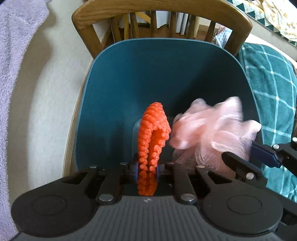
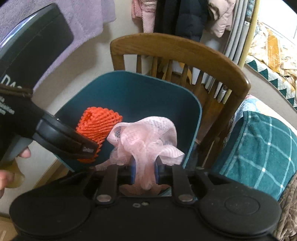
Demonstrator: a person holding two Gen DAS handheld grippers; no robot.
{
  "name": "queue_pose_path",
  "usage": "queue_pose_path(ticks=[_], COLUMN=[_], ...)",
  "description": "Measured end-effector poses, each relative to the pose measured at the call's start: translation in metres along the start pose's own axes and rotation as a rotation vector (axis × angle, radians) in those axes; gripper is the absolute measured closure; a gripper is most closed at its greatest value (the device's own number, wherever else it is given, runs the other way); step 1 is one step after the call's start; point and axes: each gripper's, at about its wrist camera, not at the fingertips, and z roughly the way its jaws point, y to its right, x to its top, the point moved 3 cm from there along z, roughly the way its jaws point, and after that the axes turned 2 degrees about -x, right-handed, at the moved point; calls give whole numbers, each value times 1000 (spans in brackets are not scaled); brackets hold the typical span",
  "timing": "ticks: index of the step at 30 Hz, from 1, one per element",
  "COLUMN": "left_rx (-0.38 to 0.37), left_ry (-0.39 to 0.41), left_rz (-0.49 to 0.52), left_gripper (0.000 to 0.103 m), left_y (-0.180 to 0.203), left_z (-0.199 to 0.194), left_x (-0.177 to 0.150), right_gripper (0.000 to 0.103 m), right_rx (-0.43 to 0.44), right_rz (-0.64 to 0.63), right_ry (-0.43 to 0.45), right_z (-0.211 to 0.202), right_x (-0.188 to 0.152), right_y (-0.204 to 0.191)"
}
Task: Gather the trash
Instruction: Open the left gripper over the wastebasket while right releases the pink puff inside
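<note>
My left gripper [image 1: 147,171] is shut on an orange foam net [image 1: 153,133], which stands up folded between its fingers over the open teal bin [image 1: 167,74]. My right gripper [image 2: 144,171] is shut on a pale pink mesh net [image 2: 146,137], bunched and spilling out above its blue pads. In the left wrist view the pink net [image 1: 213,128] is blurred at the right, held by the right gripper [image 1: 246,157]. In the right wrist view the orange net [image 2: 98,123] and the left gripper [image 2: 65,137] are at the left over the bin [image 2: 139,96].
A wooden spindle-back chair [image 1: 161,11] stands behind the bin. A teal checked blanket [image 1: 269,89] lies to the right. A lilac towel [image 1: 13,55] hangs at the left. Clothes [image 2: 185,14] hang behind the chair.
</note>
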Motion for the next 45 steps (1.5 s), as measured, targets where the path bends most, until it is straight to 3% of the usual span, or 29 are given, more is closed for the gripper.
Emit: queue_pose_path(ticks=[3, 5, 6, 13, 22, 24, 27, 39, 45], left_rx=[-13, -6, -4, -16, -46, -58, -70, -119, -128], left_ry=[0, 14, 27, 83, 197, 226, 265, 390, 437], left_rz=[-3, 7, 10, 11, 51, 60, 78, 133, 170], left_gripper=[68, 43, 40, 40, 40, 40, 40, 40, 35], left_y=[1, 2, 2, -3, -16, -21, -27, -77, -110], left_z=[2, 1, -1, -19, -67, -81, -101, -172, -192], left_x=[1, 1, 1, -4, -27, -37, -51, -132, -183], right_gripper=[81, 78, 75, 56, 52, 51, 40, 34, 24], right_rx=[14, 32, 34, 43, 30, 24, 22, 37, 49], right_rz=[-8, -16, -19, -8, 33, 53, 84, 160, 215], right_ry=[-8, -12, -10, 19, 66, 80, 110, 212, 265], right_z=[2, 4, 3, -10, -46, -58, -79, -150, -180], right_x=[0, 1, 1, -1, -6, -8, -14, -43, -67], right_y=[1, 1, 1, 4, -1, -3, -9, -65, -107])
